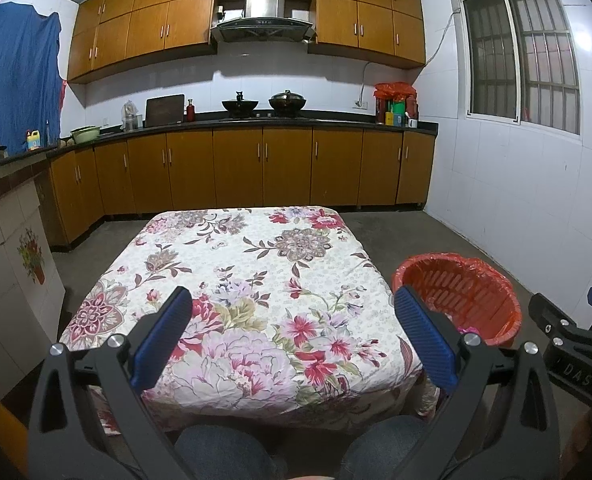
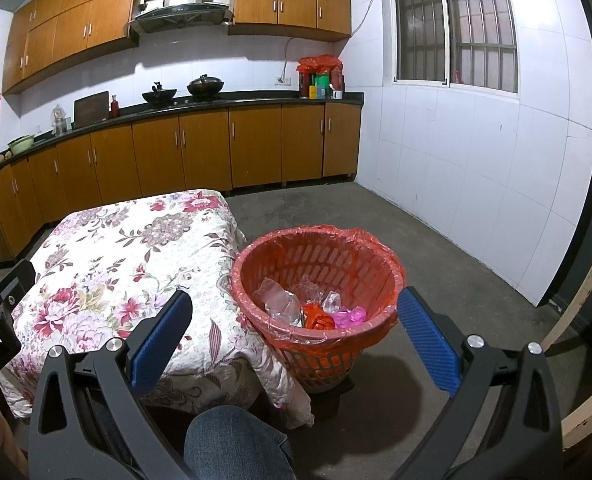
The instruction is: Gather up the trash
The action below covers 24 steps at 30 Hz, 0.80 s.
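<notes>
The left gripper [image 1: 291, 312] hangs in the lower part of its view with its blue fingers [image 1: 163, 336] spread wide and nothing between them, above the floral tablecloth [image 1: 251, 280] that covers the low table. At the right edge of that view the red trash basket [image 1: 468, 280] stands on the concrete floor [image 1: 400, 232], just beside the table's corner.

In the right wrist view the right gripper [image 2: 296, 312] is also spread wide and empty, hovering in front of the basket [image 2: 316, 248] at centre frame. The basket is lined with a red plastic bag [image 2: 372, 240], and crumpled clear plastic [image 2: 279, 300], a red scrap [image 2: 316, 318] and a pink scrap [image 2: 350, 316] lie at its bottom. A denim-clad knee [image 2: 235, 440] fills the bottom centre. Wooden cabinets [image 2: 203, 148] line the far wall.
</notes>
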Available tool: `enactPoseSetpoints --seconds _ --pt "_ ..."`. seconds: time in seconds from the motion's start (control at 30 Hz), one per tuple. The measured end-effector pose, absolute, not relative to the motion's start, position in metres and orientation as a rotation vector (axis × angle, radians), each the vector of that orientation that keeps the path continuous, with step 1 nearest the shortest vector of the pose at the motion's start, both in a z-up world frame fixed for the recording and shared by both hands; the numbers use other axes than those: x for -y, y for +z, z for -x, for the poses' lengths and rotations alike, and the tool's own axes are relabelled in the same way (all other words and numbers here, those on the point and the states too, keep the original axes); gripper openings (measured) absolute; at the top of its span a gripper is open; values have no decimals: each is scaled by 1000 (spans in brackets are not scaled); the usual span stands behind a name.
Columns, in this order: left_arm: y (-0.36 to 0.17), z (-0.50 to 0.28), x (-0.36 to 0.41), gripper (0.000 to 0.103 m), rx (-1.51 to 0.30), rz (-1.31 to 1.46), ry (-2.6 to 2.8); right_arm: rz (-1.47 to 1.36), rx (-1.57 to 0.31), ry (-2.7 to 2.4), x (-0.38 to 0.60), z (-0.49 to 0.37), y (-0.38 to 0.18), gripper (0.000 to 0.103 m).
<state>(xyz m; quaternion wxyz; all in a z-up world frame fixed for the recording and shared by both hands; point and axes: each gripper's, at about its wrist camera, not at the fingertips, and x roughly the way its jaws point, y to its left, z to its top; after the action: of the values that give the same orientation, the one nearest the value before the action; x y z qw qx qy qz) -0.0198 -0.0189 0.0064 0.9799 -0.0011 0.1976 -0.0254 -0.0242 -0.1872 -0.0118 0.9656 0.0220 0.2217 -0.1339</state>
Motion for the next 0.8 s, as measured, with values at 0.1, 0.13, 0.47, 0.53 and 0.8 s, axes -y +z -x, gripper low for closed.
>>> enactPoseSetpoints --seconds 0.1,0.13,0.47,0.53,0.8 --pt "6 20 19 99 -398 1 -51 -43 -447 -271 187 24 -12 101" --pt "6 20 19 99 -398 2 -51 -43 -447 -271 187 24 -12 101" --pt "7 20 19 99 -398 2 -51 -45 -448 -272 187 24 -11 101" --pt "7 20 19 99 -398 2 -51 -45 -448 -271 188 24 -11 101" --pt "6 20 20 99 -401 3 -52 -45 -449 -270 189 24 -11 101"
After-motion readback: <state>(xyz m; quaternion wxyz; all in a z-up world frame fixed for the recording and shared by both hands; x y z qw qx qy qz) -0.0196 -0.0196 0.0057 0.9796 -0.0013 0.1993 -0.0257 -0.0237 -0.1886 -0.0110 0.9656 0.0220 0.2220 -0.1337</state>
